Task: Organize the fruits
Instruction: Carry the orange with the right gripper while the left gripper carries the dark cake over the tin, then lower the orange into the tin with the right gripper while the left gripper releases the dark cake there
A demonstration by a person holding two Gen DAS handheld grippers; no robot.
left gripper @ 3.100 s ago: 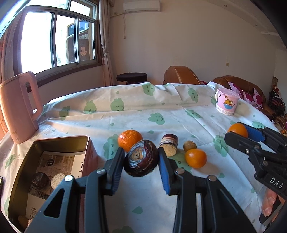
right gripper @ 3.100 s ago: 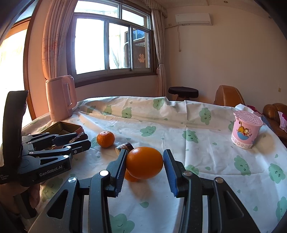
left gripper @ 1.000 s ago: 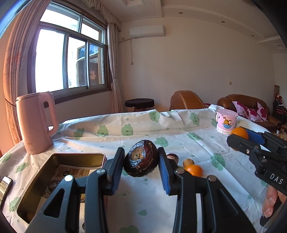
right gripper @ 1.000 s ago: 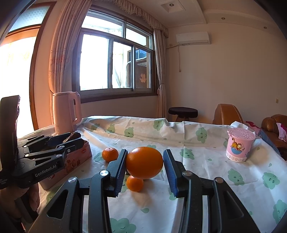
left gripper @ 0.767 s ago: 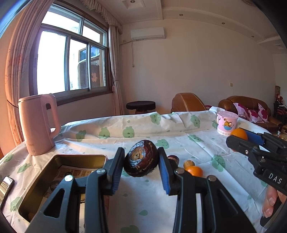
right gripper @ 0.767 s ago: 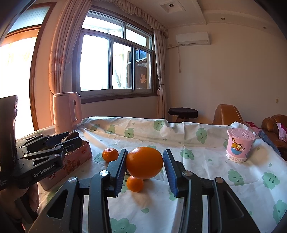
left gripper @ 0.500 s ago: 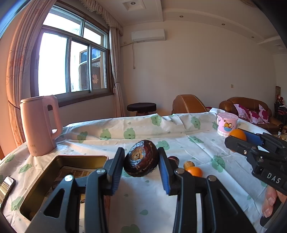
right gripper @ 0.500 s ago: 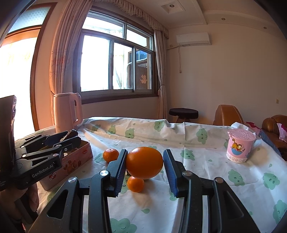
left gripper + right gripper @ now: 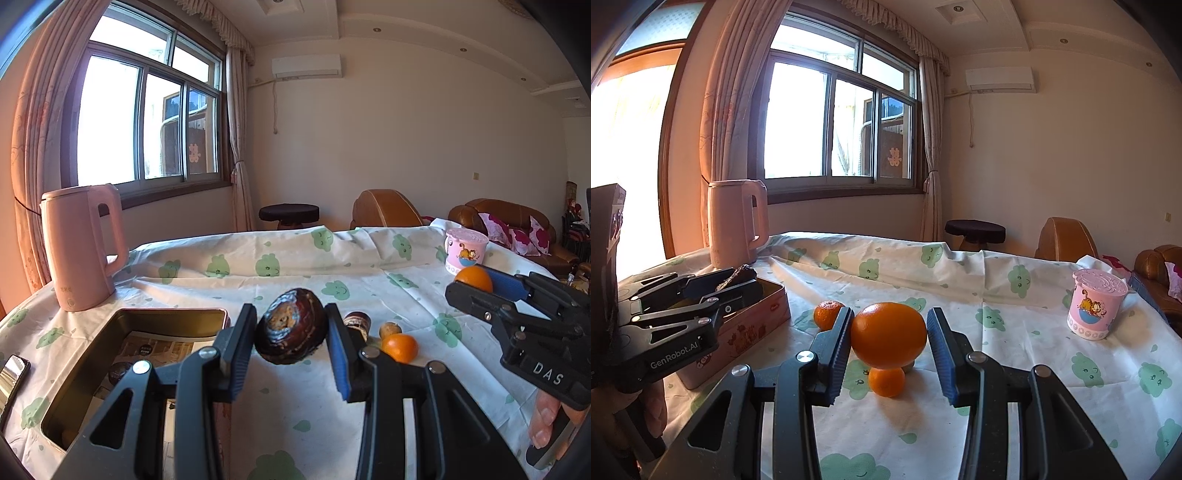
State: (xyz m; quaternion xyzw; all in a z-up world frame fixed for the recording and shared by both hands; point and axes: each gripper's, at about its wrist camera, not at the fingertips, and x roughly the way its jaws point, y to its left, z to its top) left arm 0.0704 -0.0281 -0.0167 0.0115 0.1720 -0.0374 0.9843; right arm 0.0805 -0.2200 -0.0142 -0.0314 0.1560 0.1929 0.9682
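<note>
Pink kettle (image 9: 83,247), green-clouded white tablecloth (image 9: 295,258)

A clothed table (image 9: 369,258) carries kettle (image 9: 83,245), tin (image 9: 110,332), cup (image 9: 463,251), small oranges (image 9: 400,348).

The right gripper (image 9: 889,341) clamps a large orange (image 9: 888,335) at center. A small tangerine (image 9: 886,381) lies at six o'clock beneath it, a tin box (image 9: 738,325) at nine, a pink cup (image 9: 1096,303) at three.
</note>
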